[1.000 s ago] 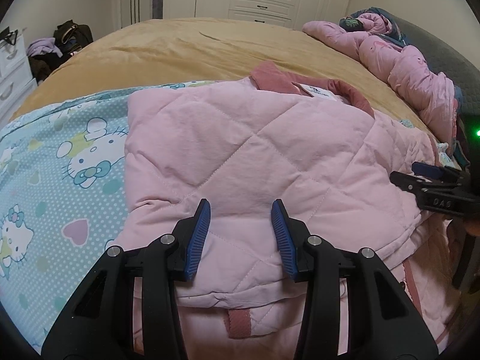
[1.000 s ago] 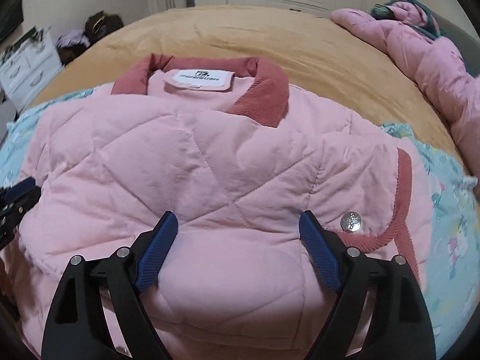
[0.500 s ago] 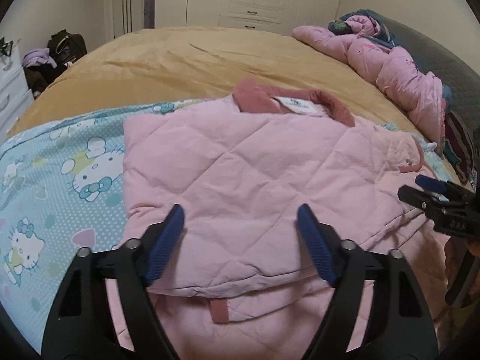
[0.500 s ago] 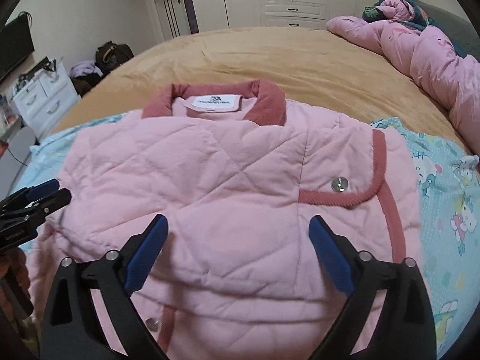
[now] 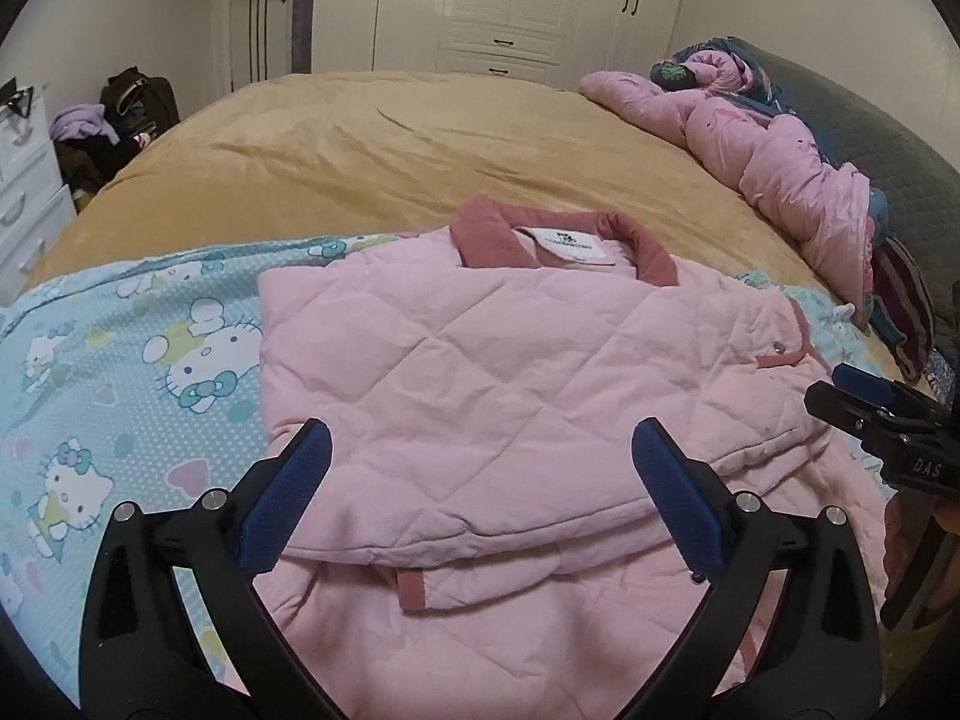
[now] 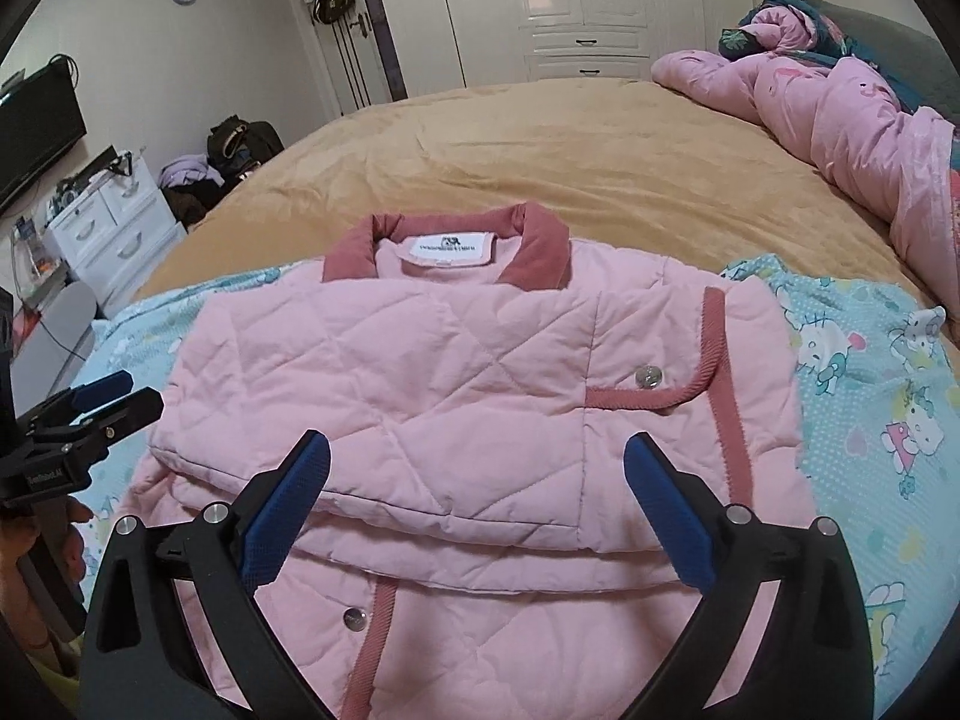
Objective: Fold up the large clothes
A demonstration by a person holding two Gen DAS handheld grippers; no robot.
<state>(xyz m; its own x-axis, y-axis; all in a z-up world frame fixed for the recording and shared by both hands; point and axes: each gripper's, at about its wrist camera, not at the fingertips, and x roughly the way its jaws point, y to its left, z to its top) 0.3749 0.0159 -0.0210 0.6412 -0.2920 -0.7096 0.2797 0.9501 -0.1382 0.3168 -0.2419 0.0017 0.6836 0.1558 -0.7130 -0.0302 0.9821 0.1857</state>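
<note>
The pink quilted jacket (image 5: 480, 384) lay folded on the Hello Kitty sheet (image 5: 120, 372), directly ahead of both tools, its dark-pink collar (image 6: 447, 246) at the far end and its white label (image 6: 449, 247) facing up; the print on that label was too small to read.

The left gripper (image 5: 480, 492) hung above the near edge of the fold with its blue pads (image 5: 288, 495) spread wide, gripping nothing. Its black arms cut off the jacket's nearest hem, and the lower corners of the view were dark.

The right gripper (image 6: 477, 504) was likewise spread wide and empty, poised over the near layers. Just beyond its right pad (image 6: 672, 516) ran the corduroy trim (image 6: 720, 396) and a snap button (image 6: 649, 376); a second snap (image 6: 355, 619) showed near its left arm.

Each tool appeared only partly in the other's view, at the frame edge, so its jaw gap could not be judged from there. How many layers the fold held was hard to tell.

Far ahead to the right lay a crumpled pink duvet (image 6: 852, 114) on the tan blanket (image 5: 420, 144).
</note>
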